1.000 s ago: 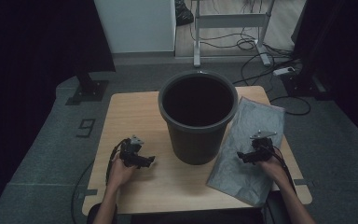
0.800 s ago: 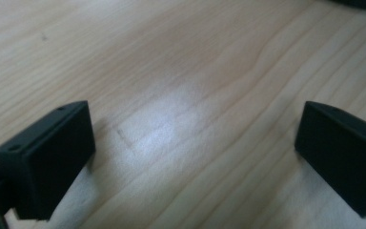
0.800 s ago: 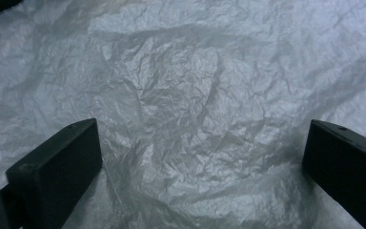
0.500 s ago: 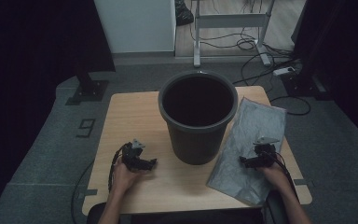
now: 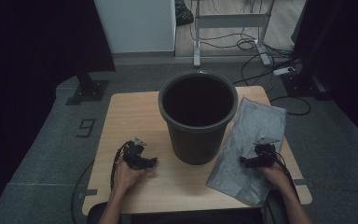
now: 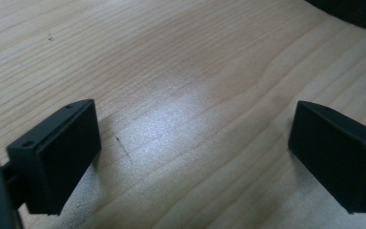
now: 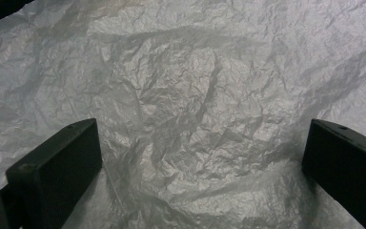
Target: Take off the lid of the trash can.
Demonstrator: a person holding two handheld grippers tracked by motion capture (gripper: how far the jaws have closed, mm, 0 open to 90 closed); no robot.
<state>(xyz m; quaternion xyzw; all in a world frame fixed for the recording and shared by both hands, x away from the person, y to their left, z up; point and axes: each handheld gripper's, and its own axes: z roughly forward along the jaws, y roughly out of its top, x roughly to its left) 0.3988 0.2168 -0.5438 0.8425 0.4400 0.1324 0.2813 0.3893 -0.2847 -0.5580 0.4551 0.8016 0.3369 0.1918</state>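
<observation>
In the high view the grey crinkled bag [image 5: 251, 149] lies flat at lower right of the table [image 5: 130, 116], just beside the bucket [image 5: 198, 116]; the right gripper [image 5: 243, 161] sits over its lower middle, jaws wide, the bag spread beneath and between them; the left gripper [image 5: 152, 161], lower left, gapes wide over bare wood.

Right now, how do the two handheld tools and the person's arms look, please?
Each claw, left and right, is a small black device with a grey three-cornered plate on top and a black cable trailing back along the forearm. In the gripper views the jaws are flat black rectangular blocks with small screw holes. The forearms are bare, with no sleeves in view.
</observation>
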